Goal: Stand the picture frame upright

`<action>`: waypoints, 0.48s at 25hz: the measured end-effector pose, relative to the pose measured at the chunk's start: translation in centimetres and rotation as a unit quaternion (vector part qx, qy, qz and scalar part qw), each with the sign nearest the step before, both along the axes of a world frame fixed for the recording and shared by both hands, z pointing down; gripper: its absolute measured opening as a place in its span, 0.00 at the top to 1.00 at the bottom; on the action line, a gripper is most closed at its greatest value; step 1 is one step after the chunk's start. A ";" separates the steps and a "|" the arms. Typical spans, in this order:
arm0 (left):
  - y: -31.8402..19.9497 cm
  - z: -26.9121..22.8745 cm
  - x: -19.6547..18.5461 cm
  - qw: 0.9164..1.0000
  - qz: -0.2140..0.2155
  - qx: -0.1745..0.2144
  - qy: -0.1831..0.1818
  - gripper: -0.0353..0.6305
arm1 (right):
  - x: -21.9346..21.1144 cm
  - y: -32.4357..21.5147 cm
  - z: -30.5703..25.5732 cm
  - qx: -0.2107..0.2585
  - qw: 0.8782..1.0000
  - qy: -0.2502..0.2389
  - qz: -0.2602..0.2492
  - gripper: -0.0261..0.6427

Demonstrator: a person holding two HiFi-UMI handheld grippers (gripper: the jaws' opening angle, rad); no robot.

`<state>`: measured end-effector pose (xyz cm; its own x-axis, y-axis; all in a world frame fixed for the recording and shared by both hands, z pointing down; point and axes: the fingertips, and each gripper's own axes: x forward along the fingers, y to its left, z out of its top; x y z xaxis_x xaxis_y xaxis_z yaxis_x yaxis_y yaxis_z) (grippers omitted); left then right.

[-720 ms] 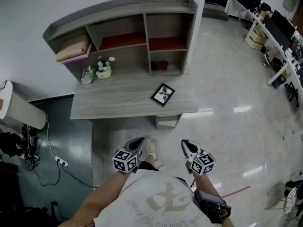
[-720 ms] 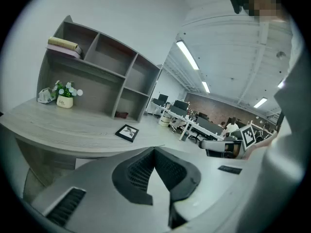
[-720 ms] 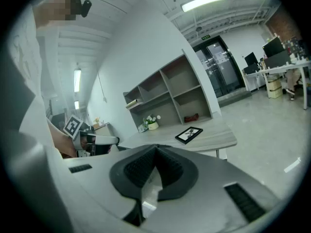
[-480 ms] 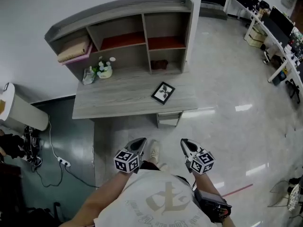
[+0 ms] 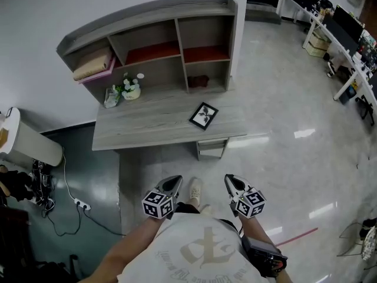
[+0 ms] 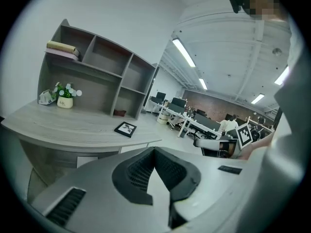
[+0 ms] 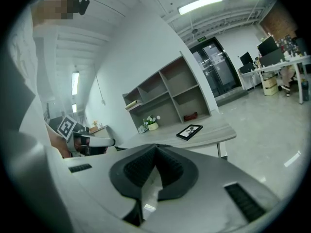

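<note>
No word, number or brand can be read anywhere in view. The square black-and-white markers (image 5: pixel 155 203) on the cubes of my left claw (image 5: pixel 174 181) and my right claw (image 5: pixel 230 180) are patterns, not letters, and the pale emblem (image 5: pixel 203 246) on my shirt (image 5: pixel 177 258), just behind both claws, has a curved line of print too small and blurred to make out. Far ahead of my right claw a small green sign (image 7: pixel 194 31) above the glass door (image 7: pixel 216 74) shows no legible characters, and the white pot (image 6: pixel 64 101) on the desk (image 6: pixel 73 127) ahead of my left claw carries a dark mark I cannot read.
</note>
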<state>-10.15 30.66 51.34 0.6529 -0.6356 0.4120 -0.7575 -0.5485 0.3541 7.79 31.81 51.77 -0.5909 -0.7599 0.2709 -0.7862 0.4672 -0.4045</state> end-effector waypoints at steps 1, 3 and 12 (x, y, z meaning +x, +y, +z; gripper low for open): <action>0.0 -0.1 -0.1 1.000 -0.001 0.000 -0.001 0.94 | 0.0 0.0 0.1 -0.001 1.000 0.000 0.000 0.96; -0.1 -0.3 -0.3 1.000 -0.004 0.001 -0.002 0.94 | -0.1 -0.3 0.0 -0.001 1.000 0.000 0.000 0.96; 0.2 0.1 -1.1 1.000 -0.019 -0.001 -0.003 0.94 | -0.8 -1.1 0.4 -0.009 1.000 -0.010 -0.006 0.95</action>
<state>-11.28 30.90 51.39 0.6262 -0.6588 0.4170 -0.7795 -0.5185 0.3513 6.97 30.73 52.18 -0.6059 -0.7475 0.2723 -0.7719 0.4695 -0.4286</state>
